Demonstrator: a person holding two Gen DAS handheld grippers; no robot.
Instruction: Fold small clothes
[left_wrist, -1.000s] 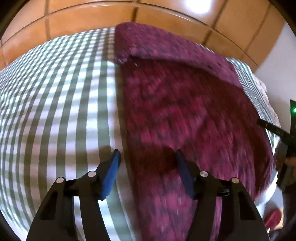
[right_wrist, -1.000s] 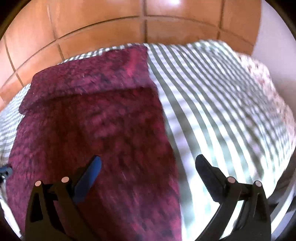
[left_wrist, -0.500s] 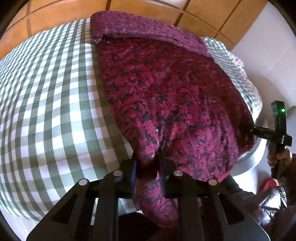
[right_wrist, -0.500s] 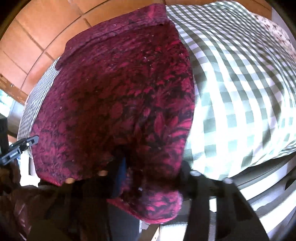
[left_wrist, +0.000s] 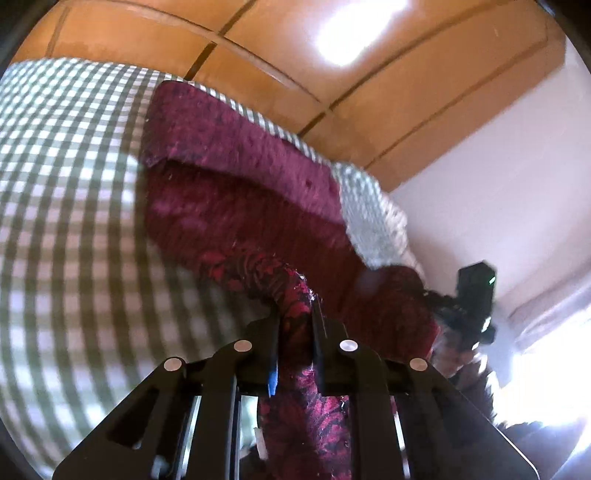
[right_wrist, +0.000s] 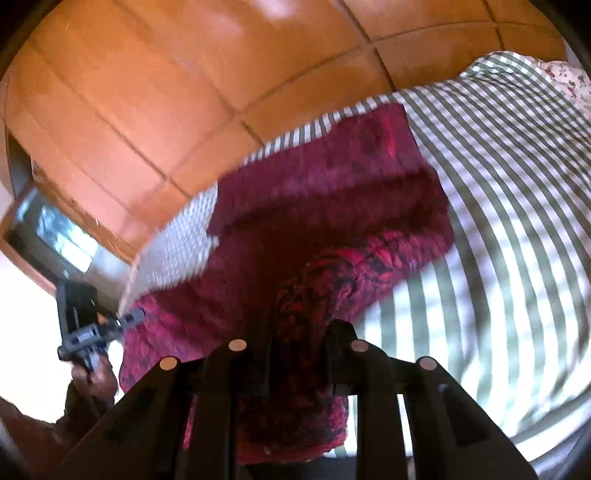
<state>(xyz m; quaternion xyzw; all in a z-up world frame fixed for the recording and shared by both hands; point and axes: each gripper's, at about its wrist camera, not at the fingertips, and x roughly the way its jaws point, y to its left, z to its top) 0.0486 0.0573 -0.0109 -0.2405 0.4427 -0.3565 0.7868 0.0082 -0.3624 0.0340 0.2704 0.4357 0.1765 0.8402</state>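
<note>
A dark red patterned knit garment (left_wrist: 236, 206) lies on a green-and-white checked cloth (left_wrist: 66, 206), its far end folded over. My left gripper (left_wrist: 295, 325) is shut on the garment's near left corner and holds it lifted. My right gripper (right_wrist: 299, 332) is shut on the garment's (right_wrist: 332, 192) near right corner, also lifted. The near edge hangs bunched between the two grippers. The right gripper (left_wrist: 469, 317) shows at the right of the left wrist view; the left gripper (right_wrist: 96, 328) shows at the left of the right wrist view.
Orange wooden panels (left_wrist: 258, 48) stand behind the checked surface. A white wall (left_wrist: 498, 166) is at the right. A floral cloth (right_wrist: 569, 77) lies at the far right corner. A window (right_wrist: 55, 236) shows at the left of the right wrist view.
Both grippers closed on the garment's near corners, then raised them off the surface and carried them forward toward the far end. The views now tilt upward.
</note>
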